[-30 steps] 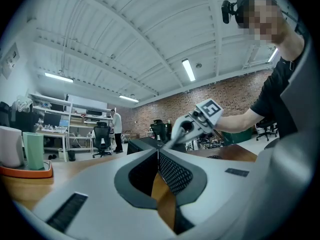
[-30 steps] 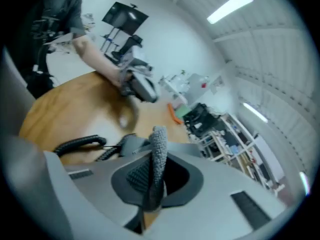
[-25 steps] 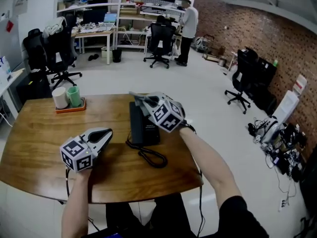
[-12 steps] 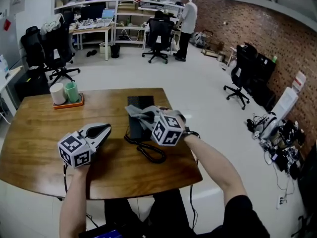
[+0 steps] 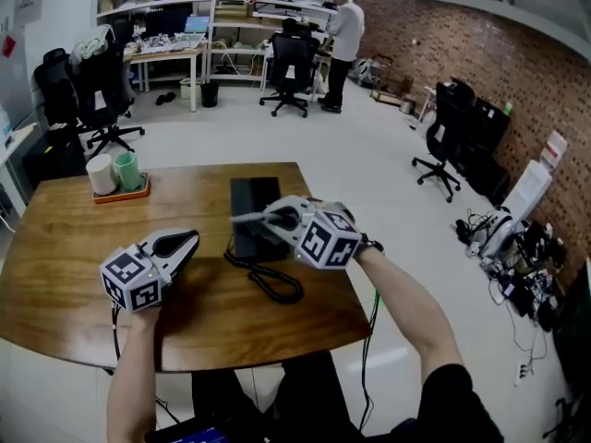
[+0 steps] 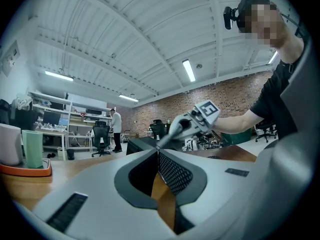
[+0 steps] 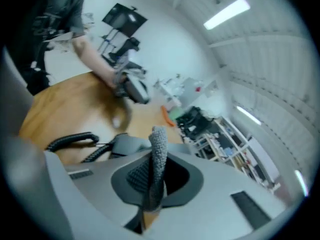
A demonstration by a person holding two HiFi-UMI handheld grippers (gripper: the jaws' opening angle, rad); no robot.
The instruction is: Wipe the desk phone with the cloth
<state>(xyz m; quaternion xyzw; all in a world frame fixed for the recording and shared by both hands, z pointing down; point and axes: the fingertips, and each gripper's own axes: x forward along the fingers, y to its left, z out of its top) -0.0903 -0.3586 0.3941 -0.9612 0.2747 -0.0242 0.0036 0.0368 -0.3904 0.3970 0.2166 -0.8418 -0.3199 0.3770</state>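
right gripper view: right gripper (image 7: 154, 155) pinches the cloth (image 7: 159, 135); left gripper (image 6: 158, 152) sits closed.

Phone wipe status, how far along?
Done: the cloth is clamped in the right gripper. In hand: it sits over the near end of the desk phone. Left: wiped coverage can't be judged; the left gripper is shut, empty, beside it.

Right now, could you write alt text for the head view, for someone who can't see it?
A person's right gripper holds a grey cloth over a black desk phone on a wooden table. The left gripper, shut and empty, is left of the phone; an office lies behind.
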